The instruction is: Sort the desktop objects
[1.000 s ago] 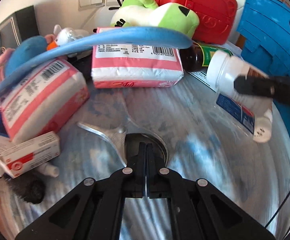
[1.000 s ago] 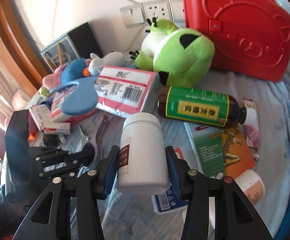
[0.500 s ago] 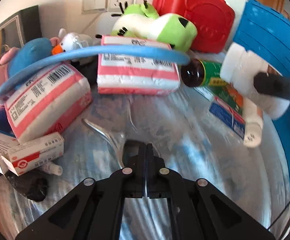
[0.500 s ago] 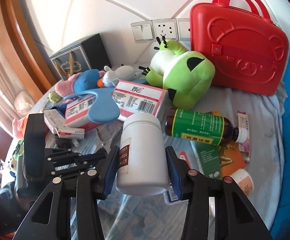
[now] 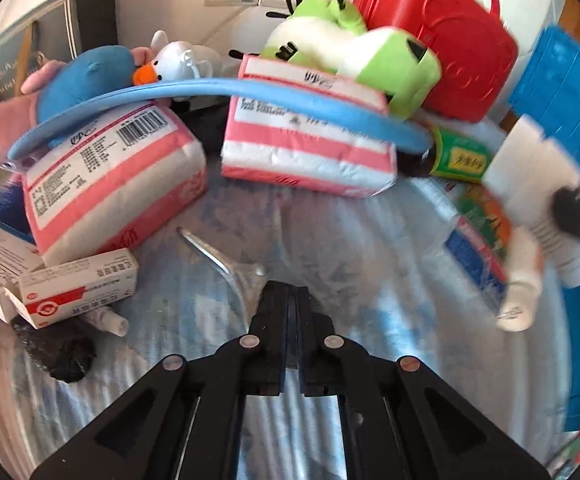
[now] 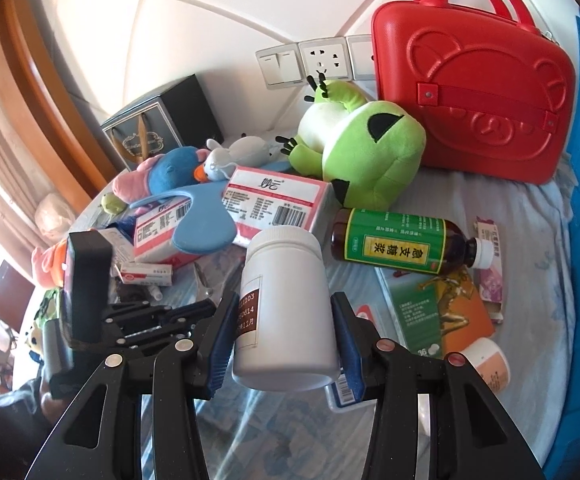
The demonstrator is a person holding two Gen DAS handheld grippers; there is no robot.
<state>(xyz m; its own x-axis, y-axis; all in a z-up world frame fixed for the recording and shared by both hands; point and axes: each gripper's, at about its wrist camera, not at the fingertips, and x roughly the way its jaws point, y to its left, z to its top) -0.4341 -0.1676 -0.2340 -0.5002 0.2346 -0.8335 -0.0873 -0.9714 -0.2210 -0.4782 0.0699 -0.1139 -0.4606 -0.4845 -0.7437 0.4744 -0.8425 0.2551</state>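
My right gripper is shut on a white pill bottle with a brown label strip and holds it upright above the blue cloth. The same bottle shows blurred at the right of the left wrist view. My left gripper points down at the cloth. Its jaws are opening and stand a narrow slit apart, with nothing seen pressed between them. A metal tool lies on the cloth with one end right at the left fingertip. In the right wrist view the left gripper is low at the left.
Two pink tissue packs lie under a blue flat paddle. Behind them are plush toys and a red case. A brown syrup bottle, medicine boxes and a blue crate crowd the sides.
The right gripper has lifted the white bottle a little higher. The left view has rolled, and the left jaws have gone from fully shut to a thin gap.
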